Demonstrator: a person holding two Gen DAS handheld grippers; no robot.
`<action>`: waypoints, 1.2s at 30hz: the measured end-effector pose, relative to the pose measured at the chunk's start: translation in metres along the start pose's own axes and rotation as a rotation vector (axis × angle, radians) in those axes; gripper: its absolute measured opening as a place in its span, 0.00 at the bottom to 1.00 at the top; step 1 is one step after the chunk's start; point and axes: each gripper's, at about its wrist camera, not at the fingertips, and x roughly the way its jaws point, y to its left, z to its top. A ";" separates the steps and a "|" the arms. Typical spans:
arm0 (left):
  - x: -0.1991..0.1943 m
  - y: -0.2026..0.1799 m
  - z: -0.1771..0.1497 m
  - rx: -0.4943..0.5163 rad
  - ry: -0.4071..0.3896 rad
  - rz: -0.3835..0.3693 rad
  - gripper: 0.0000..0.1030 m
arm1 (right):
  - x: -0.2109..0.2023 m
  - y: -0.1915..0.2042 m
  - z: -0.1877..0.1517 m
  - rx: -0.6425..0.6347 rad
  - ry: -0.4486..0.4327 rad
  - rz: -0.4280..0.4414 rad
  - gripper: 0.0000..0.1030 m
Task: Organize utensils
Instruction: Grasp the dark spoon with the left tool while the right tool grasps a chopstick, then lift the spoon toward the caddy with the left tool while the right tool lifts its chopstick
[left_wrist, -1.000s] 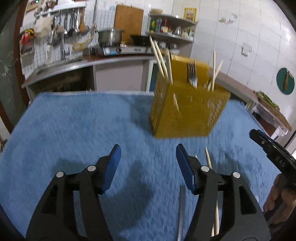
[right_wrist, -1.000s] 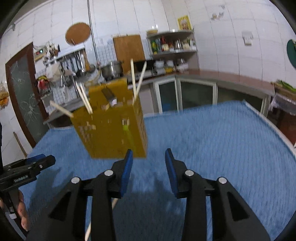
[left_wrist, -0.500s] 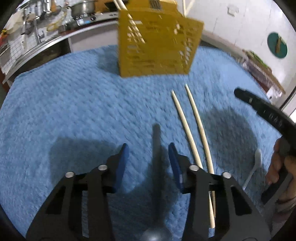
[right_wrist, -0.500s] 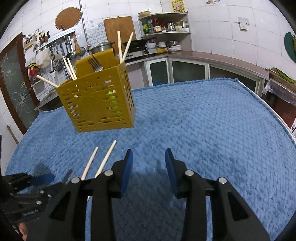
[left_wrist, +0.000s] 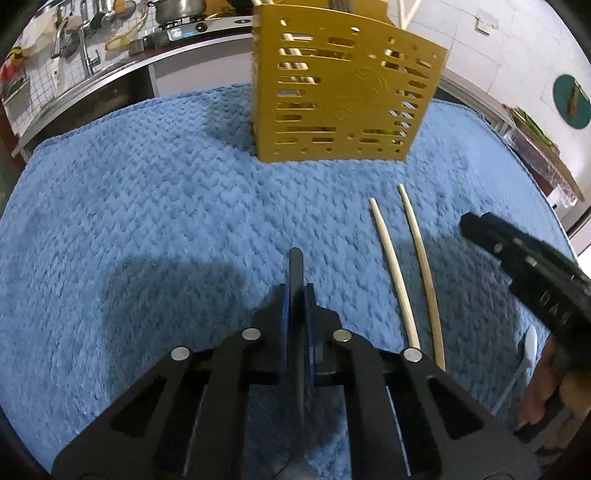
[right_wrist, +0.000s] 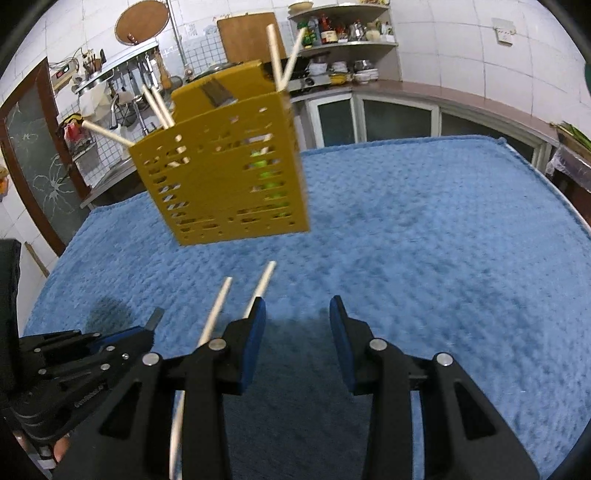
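Note:
A yellow perforated utensil holder stands on the blue towel, with chopsticks and a fork in it; it also shows in the right wrist view. My left gripper is shut on the handle of a dark spoon that lies on the towel. Two loose chopsticks lie to its right, and they show in the right wrist view. A white spoon lies further right. My right gripper is open and empty above the towel, next to the chopsticks.
A kitchen counter with a stove, pot and hanging tools runs behind the table. A shelf with bottles and cabinets stand at the back. The towel's right edge is near a side table.
My left gripper has come down over the dark spoon's handle and shut on it. The right gripper has moved closer to the loose chopsticks and stays open.

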 end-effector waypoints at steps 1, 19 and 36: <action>0.000 0.003 0.001 -0.006 -0.005 0.009 0.06 | 0.003 0.006 0.001 -0.009 0.006 0.003 0.35; 0.011 0.028 0.015 -0.084 -0.014 0.011 0.06 | 0.055 0.037 0.021 -0.024 0.176 -0.085 0.10; -0.039 0.018 0.023 -0.123 -0.140 -0.066 0.02 | -0.001 -0.010 0.039 0.100 0.055 0.096 0.06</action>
